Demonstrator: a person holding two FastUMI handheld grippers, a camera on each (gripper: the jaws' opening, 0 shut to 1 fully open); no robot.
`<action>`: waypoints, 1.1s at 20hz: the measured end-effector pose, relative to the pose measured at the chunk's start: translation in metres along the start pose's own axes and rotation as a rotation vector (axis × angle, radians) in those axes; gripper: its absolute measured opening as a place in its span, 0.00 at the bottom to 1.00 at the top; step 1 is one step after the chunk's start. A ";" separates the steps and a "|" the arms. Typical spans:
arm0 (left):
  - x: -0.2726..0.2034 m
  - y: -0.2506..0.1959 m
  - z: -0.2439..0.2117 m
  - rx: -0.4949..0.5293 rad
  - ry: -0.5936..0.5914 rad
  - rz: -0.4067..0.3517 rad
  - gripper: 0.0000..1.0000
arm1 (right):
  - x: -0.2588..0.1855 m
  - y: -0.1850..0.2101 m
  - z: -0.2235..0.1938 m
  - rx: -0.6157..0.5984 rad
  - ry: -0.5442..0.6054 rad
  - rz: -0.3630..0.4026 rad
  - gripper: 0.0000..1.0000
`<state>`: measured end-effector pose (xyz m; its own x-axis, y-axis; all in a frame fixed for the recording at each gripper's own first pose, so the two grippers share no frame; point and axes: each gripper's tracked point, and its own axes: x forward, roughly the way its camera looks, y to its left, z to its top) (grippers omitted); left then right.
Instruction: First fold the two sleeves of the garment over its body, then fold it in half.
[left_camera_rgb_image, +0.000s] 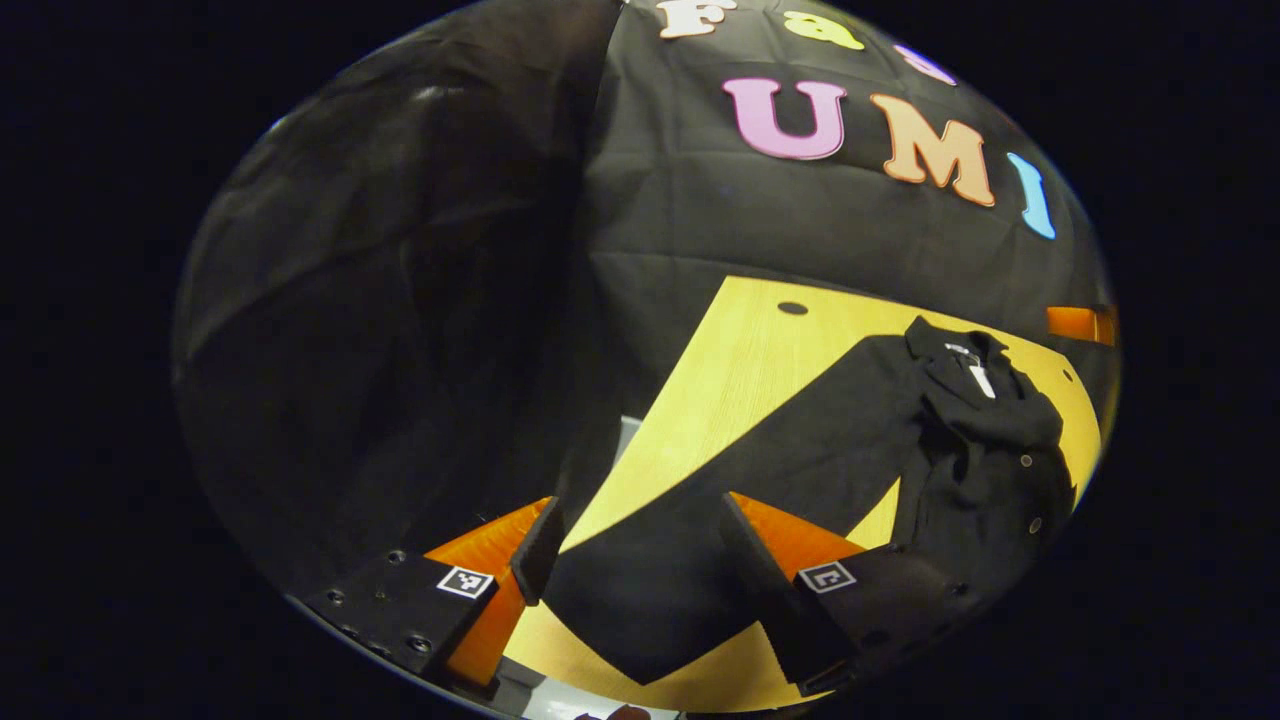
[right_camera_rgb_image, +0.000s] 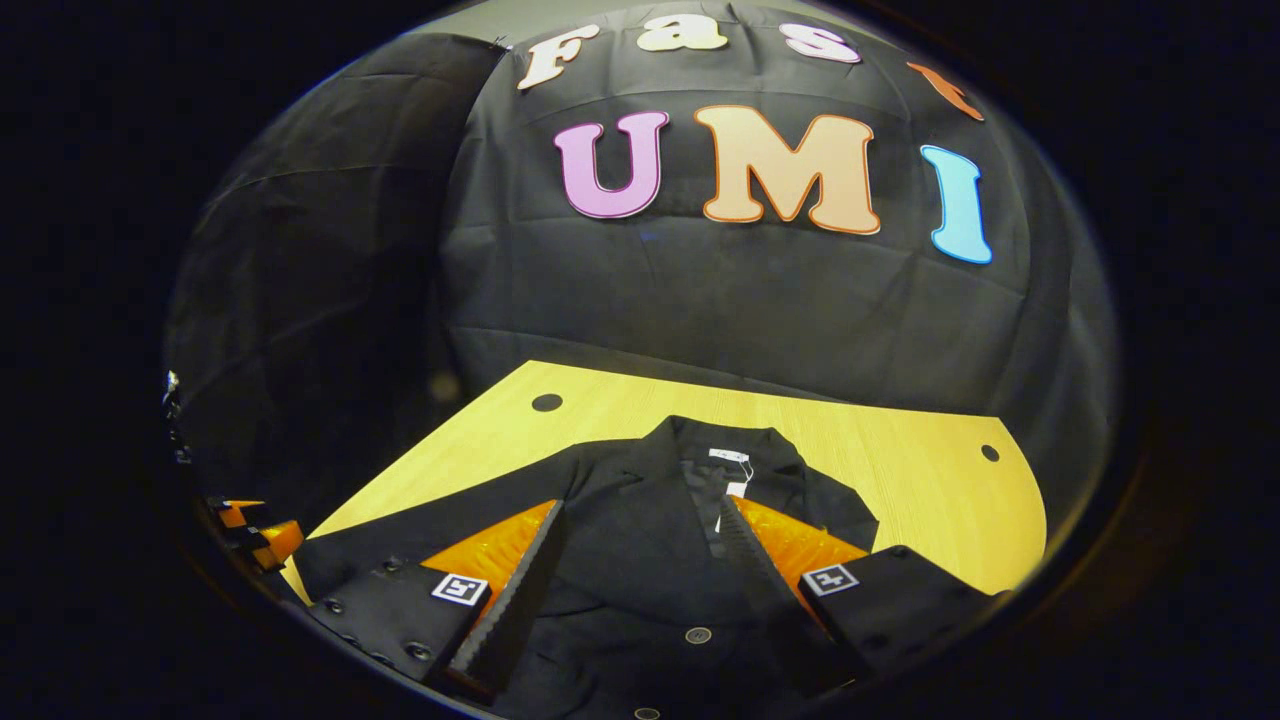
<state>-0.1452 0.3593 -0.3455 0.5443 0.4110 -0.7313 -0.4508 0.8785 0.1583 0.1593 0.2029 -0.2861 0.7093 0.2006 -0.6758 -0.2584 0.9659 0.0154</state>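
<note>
A black buttoned garment (left_camera_rgb_image: 985, 450) lies on the yellow wooden table (left_camera_rgb_image: 740, 350), collar toward the wall. Its one sleeve (left_camera_rgb_image: 780, 430) stretches flat across the table toward me. My left gripper (left_camera_rgb_image: 640, 502) is open, with its fingers on either side of that sleeve's cuff end. Cloth lies rumpled over the chest below the collar (left_camera_rgb_image: 950, 345). In the right gripper view the garment (right_camera_rgb_image: 640, 560) lies face up with a white tag at the collar (right_camera_rgb_image: 730, 455). My right gripper (right_camera_rgb_image: 640, 503) is open above the button front. The left gripper (right_camera_rgb_image: 250, 535) shows small at the far left.
The table has round holes near its far edge (right_camera_rgb_image: 546, 402) (right_camera_rgb_image: 989, 452). Bare wood lies beyond the collar and to the garment's right (right_camera_rgb_image: 930, 490). An orange object (left_camera_rgb_image: 1080, 325) shows at the right edge of the left gripper view. Black cloth walls close the booth.
</note>
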 end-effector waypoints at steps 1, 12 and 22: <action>0.003 0.002 -0.007 -0.010 0.022 0.005 0.95 | -0.001 0.000 -0.003 -0.004 0.005 -0.001 0.94; 0.016 -0.011 -0.069 -0.084 0.175 0.019 0.99 | -0.007 -0.017 -0.010 -0.018 0.013 -0.025 0.98; 0.012 -0.015 -0.058 -0.178 0.056 -0.027 0.19 | -0.022 -0.043 -0.025 0.019 0.018 -0.033 0.95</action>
<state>-0.1727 0.3372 -0.3952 0.5196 0.3696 -0.7703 -0.5577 0.8298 0.0219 0.1381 0.1527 -0.2902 0.7051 0.1653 -0.6896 -0.2220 0.9750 0.0067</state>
